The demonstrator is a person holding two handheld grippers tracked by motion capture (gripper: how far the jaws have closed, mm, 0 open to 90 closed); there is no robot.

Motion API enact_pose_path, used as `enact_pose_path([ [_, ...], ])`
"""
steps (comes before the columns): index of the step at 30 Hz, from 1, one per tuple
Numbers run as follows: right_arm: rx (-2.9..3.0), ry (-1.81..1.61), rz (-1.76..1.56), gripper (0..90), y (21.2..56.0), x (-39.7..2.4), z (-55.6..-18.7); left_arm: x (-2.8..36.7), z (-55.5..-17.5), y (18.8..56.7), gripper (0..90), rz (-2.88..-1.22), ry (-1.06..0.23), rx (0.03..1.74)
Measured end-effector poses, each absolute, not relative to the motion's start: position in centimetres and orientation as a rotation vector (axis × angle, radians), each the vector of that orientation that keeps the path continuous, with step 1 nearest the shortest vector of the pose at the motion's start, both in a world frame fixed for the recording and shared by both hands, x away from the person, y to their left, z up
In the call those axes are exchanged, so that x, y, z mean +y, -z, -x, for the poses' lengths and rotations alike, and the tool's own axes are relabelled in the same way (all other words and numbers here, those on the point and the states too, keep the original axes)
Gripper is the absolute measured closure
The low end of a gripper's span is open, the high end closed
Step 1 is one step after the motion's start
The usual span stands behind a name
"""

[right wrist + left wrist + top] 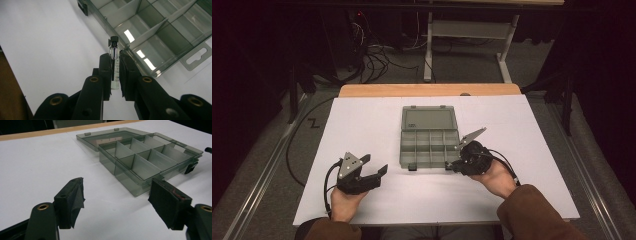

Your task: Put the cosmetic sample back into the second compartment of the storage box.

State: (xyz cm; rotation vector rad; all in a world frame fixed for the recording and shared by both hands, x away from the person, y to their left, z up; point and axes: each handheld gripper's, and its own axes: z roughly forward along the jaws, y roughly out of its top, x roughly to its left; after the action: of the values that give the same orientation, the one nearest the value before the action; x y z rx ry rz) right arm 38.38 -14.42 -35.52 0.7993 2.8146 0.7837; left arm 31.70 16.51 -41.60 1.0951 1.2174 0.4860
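The right claw (115,75) holds a small glass vial (114,65) clamped between its two pads, jaws drawn narrow around it. In the right gripper view the vial runs straight along the jaws, its long axis pointing to twelve o'clock, with the black cap (114,39) sticking out past the pad tips and the clear body sunk between them. The cap end hangs just beside the near wall of the open compartment box (160,32), which lies toward one and two o'clock of the claw.

In the high view the right claw (453,166) sits at the box's (430,145) five o'clock corner, above the white tabletop (362,125). The left claw (374,167) stands wide with nothing between its pads, at the box's eight o'clock, well apart.
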Motion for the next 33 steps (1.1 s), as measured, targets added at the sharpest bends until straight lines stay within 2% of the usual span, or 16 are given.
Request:
enact_pose_path([
  [33, 2.781, -0.795, -0.84, 82.4, 34.2, -12.3, -42.0, 16.6, -31.9, 41.6, 27.4, -1.085, -0.51, 1.226],
])
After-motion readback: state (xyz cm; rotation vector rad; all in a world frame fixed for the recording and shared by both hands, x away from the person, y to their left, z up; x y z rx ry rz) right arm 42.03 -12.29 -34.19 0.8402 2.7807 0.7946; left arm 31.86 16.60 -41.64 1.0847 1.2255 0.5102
